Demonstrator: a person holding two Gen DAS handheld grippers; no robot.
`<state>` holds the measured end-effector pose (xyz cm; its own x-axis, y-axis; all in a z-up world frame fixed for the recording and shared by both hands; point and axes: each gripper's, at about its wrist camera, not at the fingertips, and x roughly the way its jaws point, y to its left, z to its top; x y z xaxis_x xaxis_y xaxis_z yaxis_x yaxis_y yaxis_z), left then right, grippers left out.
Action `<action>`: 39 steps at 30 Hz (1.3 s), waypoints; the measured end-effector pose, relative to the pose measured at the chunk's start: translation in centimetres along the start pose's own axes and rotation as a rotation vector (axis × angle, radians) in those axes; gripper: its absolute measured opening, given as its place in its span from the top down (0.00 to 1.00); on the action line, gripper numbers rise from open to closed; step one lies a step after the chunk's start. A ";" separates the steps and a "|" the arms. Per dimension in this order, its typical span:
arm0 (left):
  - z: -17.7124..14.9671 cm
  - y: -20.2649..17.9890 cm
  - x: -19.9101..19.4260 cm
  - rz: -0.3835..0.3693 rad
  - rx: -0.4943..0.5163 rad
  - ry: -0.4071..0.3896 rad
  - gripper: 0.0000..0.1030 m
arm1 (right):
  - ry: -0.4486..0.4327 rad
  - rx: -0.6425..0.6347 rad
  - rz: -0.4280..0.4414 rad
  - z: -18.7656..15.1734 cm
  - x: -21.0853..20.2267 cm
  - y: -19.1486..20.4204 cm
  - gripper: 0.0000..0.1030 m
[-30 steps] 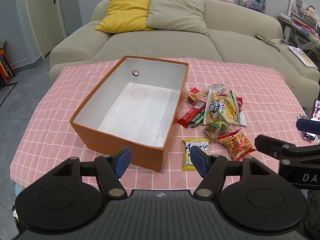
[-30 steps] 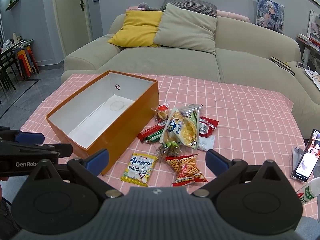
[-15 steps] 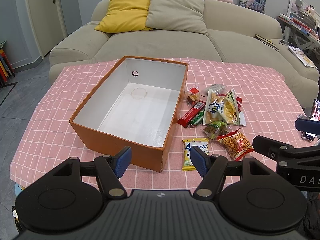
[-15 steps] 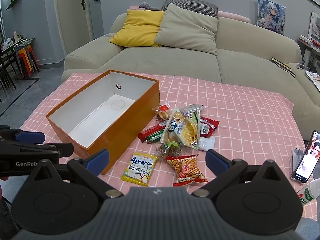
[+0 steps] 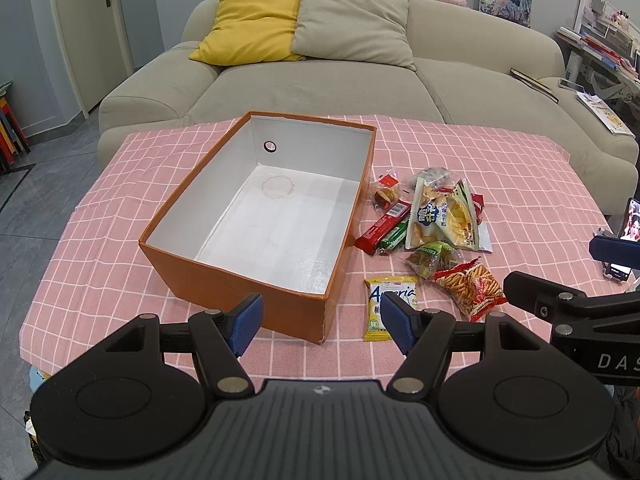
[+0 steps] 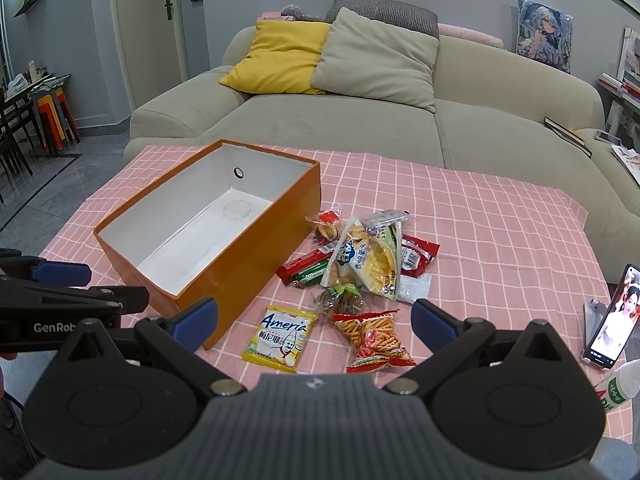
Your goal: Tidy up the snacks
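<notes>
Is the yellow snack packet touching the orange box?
Apart. The right wrist view shows pink cloth between the yellow packet and the orange box.

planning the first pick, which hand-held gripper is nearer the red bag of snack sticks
Right. The right hand-held gripper hangs open just short of the red bag of snack sticks, which lies between its fingers. The left hand-held gripper, also open, faces the orange box corner, off to the bag's left.
</notes>
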<state>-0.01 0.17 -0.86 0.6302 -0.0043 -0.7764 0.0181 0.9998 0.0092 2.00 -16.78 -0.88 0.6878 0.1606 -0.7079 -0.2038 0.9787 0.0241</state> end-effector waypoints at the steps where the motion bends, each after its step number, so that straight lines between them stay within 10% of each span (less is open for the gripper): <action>1: 0.0 0.0 0.0 0.000 0.000 -0.001 0.24 | 0.000 0.000 0.000 0.0 0.0 0.0 0.04; 39: 1.6 -2.4 1.5 -0.153 0.091 0.005 0.34 | 0.039 0.041 0.015 -1.7 3.6 -3.9 0.04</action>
<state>2.14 -2.27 -1.03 0.6107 -0.1564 -0.7763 0.1843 0.9815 -0.0527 4.15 -20.27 -4.74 0.6570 0.1711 -0.7342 -0.1850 0.9807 0.0630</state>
